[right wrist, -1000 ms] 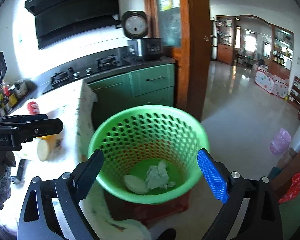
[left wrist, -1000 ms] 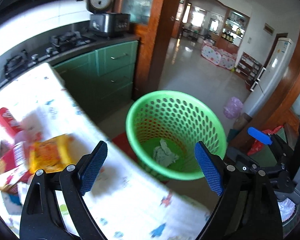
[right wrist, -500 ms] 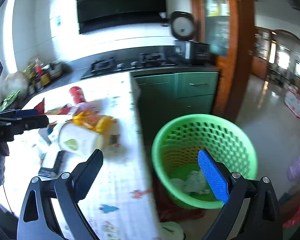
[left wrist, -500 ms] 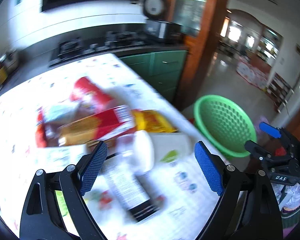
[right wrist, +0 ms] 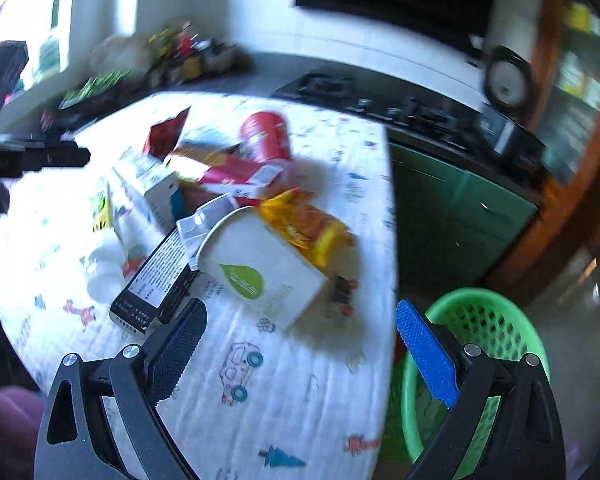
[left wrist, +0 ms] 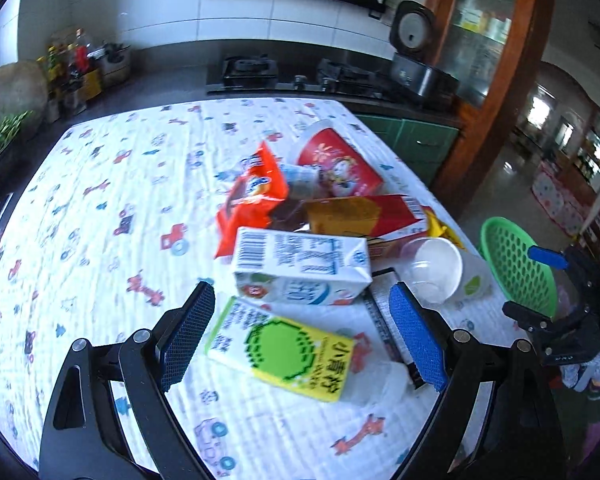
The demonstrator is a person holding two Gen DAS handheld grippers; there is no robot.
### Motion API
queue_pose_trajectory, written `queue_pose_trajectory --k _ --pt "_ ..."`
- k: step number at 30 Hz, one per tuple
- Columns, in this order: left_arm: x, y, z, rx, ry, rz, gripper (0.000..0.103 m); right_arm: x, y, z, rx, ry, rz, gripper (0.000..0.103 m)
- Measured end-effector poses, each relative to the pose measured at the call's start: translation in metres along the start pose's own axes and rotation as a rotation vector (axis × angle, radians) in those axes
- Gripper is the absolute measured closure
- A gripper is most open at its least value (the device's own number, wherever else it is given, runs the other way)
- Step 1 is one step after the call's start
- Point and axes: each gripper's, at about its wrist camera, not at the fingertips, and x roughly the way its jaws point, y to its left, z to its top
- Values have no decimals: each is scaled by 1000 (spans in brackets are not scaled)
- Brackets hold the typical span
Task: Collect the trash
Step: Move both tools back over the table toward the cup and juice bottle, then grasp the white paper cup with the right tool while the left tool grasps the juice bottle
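Blue-padded jaws of left gripper (left wrist: 300,336) and right gripper (right wrist: 300,344) wide apart, empty, above littered tablecloth (left wrist: 100,208).

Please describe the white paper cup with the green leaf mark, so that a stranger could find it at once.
Start at the table with the cartoon-print cloth and go to the trash pile at the edge nearest the green basket. The white paper cup lies on its side there, next to the yellow snack bag. It alone is plain white with a green leaf mark.
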Motion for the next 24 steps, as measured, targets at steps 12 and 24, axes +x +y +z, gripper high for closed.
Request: queue_pose_trajectory --k 12,24 --pt "8 35 -18 -78 50 41 15 56 23 29 -301 86 100 11" --pt "26 40 -33 -230 158 27 15 91 31 23 -416 158 96 22"
